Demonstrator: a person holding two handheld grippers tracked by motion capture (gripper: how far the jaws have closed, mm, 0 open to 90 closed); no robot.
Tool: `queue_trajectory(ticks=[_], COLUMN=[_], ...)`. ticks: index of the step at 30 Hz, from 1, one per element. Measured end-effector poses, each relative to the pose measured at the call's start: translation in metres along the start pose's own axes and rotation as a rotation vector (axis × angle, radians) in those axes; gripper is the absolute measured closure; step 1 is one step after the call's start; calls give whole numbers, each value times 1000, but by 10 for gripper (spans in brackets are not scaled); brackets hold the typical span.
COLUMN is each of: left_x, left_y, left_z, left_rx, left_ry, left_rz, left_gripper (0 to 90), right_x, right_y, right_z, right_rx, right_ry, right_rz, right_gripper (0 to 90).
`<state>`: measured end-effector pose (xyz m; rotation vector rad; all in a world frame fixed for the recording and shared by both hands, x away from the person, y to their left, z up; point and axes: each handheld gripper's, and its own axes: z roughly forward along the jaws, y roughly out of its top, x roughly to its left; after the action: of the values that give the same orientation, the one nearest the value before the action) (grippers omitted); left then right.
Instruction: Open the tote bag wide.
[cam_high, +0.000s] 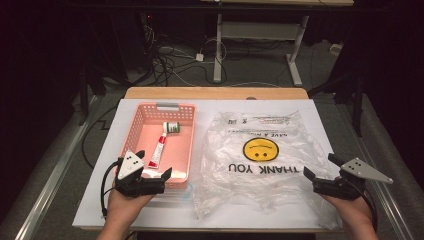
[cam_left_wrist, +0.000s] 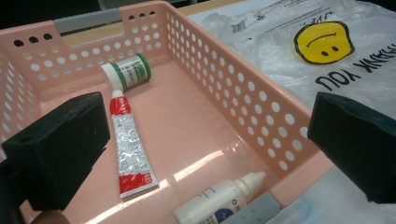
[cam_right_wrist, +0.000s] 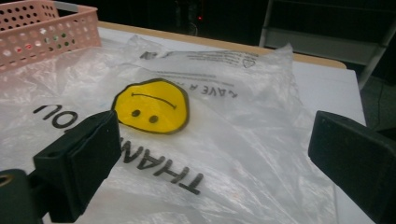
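A pink perforated basket stands on the left of the white table. Inside lie a red and silver tube, a small green and white jar and a white dropper bottle. To its right a clear plastic bag with a yellow smiley and "THANK YOU" lies flat. My left gripper hovers open over the basket's near end. My right gripper stands open at the bag's right edge, holding nothing.
The white sheet covers a wooden table. Beyond its far edge lie cables on the floor and the white legs of a desk. Bare white surface shows in front of the bag and basket.
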<state>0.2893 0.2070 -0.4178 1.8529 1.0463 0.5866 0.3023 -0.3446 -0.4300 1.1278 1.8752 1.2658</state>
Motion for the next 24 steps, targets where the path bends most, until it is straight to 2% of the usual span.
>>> queue_trajectory(ticks=[3, 8, 9, 12, 13, 16, 17, 20, 22, 23, 24], left_x=[3, 2, 1, 0, -1, -2, -1, -2, -3, -5, -7], left_y=[-1, -1, 0, 1, 0, -3, -4, -6, -4, -3, -3], left_z=[-1, -2, -4, -3, -3, 1, 2, 2, -1, -1, -1], left_rx=[-1, 12, 2, 2, 0, -7, -9, -16, -32, -26, -8], left_ry=[-1, -15, -38, -43, -36, -44, -49, -45, -70, -65, -54], left_rz=[-11, -27, -22, -7, 3, 2, 0, -28, -57, -43, -13], left_gripper=[0, 0, 0, 0, 0, 0, 0, 0, 0, 0, 0], right_x=[-11, -23, -28, -34, -40, -45, -48, -51, -53, -51, -51], right_y=[-4, -9, -12, -15, -18, -21, -25, -30, -35, -38, -38], right_z=[-1, -4, -5, -5, -5, -5, -5, -5, -5, -6, -6], right_rx=[25, 63, 91, 106, 122, 137, 165, 191, 223, 244, 244], right_ry=[-27, -65, -89, -98, -113, -121, -131, -131, -131, -124, -124], right_rz=[26, 43, 55, 69, 90, 104, 115, 137, 164, 167, 167], right_gripper=[89, 158, 168, 191, 217, 229, 252, 283, 318, 345, 345])
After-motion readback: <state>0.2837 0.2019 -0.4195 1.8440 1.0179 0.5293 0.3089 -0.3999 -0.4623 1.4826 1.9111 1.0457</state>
